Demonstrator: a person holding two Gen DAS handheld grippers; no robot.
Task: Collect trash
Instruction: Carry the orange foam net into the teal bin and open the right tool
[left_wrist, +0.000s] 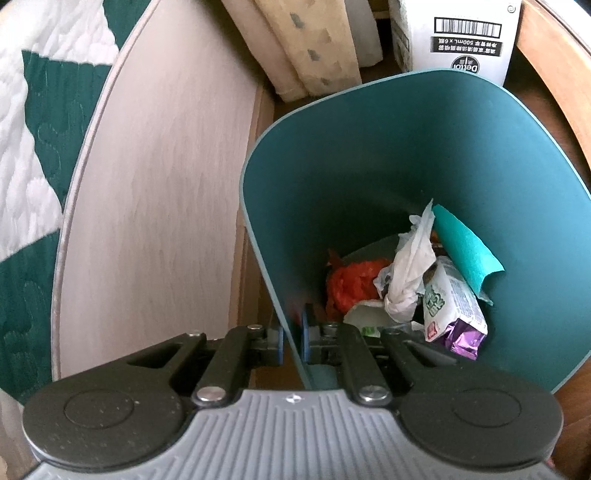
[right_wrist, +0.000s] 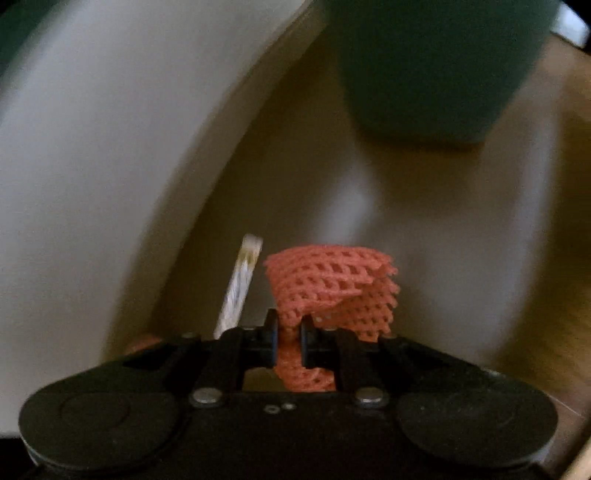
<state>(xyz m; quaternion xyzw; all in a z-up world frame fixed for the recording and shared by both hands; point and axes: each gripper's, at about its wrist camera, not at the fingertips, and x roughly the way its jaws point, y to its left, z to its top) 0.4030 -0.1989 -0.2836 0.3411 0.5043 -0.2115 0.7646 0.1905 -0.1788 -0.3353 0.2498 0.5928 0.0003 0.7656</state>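
Left gripper (left_wrist: 291, 338) clamps teal bin (left_wrist: 424, 147) wall beside bed panel (left_wrist: 166, 184); right gripper (right_wrist: 288, 341) pinches orange foam net (right_wrist: 332, 284) above wood floor (right_wrist: 461, 258)

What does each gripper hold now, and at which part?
The left gripper is shut on the near wall of the teal trash bin, at its rim. The right gripper is shut on the lower end of an orange foam net.

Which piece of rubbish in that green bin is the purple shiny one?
The crinkled foil wrapper at the near right of the trash bin, just below the white-and-green packet; nothing else there is purple.
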